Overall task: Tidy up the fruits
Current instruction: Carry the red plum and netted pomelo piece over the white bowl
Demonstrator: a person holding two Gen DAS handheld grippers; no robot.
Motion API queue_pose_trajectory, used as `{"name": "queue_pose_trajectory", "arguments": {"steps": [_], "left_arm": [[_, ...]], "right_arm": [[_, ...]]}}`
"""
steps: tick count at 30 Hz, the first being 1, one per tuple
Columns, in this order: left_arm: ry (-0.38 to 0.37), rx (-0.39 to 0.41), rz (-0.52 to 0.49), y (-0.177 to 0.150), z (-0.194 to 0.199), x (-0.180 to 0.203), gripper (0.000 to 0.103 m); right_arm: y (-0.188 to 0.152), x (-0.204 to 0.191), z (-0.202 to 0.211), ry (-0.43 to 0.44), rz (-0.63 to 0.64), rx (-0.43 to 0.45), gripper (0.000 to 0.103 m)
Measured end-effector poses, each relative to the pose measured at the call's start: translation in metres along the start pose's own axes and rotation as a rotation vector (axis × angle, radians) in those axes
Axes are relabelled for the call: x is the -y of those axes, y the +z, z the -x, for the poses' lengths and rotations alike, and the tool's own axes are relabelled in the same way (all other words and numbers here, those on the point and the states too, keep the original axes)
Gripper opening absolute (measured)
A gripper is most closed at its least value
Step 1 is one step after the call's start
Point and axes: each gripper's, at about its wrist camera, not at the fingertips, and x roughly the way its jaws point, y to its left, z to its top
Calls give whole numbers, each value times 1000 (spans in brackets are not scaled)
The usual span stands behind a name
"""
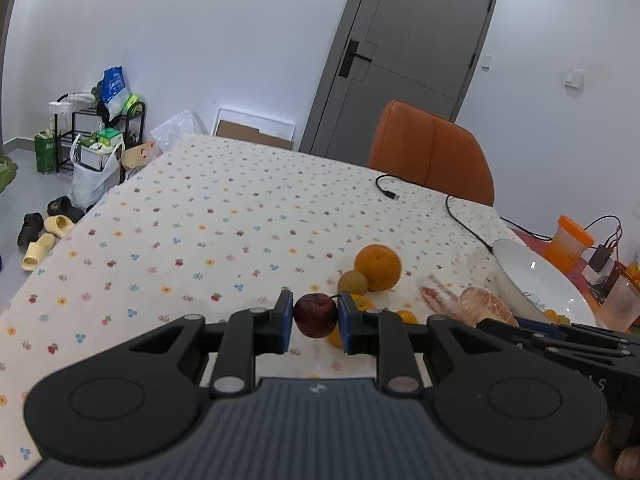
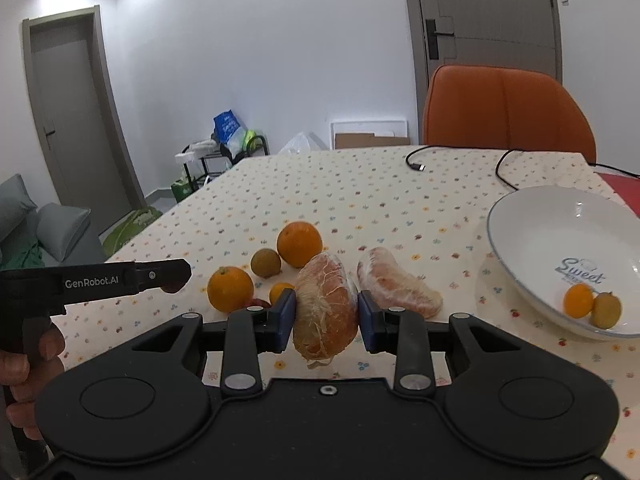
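My left gripper (image 1: 315, 322) is shut on a small dark red fruit (image 1: 315, 315), held above the tablecloth. Beyond it lie a big orange (image 1: 377, 267) and a small brownish-green fruit (image 1: 353, 282). My right gripper (image 2: 326, 322) is shut on a peeled pomelo segment (image 2: 326, 308). A second peeled segment (image 2: 396, 284) lies just to its right. Left of it are a big orange (image 2: 300, 243), another orange (image 2: 230, 289), a brownish fruit (image 2: 265, 263) and a small orange fruit (image 2: 281, 292). The white bowl (image 2: 532, 216) at right holds two small fruits (image 2: 578, 300).
The table has a floral cloth (image 1: 200, 232). A black cable (image 1: 460, 216) runs across its far right part. An orange chair (image 2: 508, 108) stands behind the table. An orange-lidded cup (image 1: 568, 242) and a glass (image 1: 622, 304) stand right of the bowl. The left gripper's body (image 2: 120, 278) reaches in from the left.
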Motion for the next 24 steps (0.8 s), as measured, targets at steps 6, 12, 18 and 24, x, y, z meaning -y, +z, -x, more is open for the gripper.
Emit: {"name": "queue_pose_trajectory", "arguments": {"steps": [6, 12, 18, 24], "left_arm": [[-22, 18, -22, 3, 6, 15, 22], [-47, 30, -41, 4, 9, 32, 22], [-74, 41, -56, 5, 10, 50, 22], [-100, 41, -71, 4, 7, 67, 22]], "right_arm": [[1, 9, 18, -12, -21, 32, 32], [2, 21, 34, -32, -35, 59, 32], [2, 34, 49, -50, -55, 87, 32], [1, 47, 60, -68, -74, 105, 32]]}}
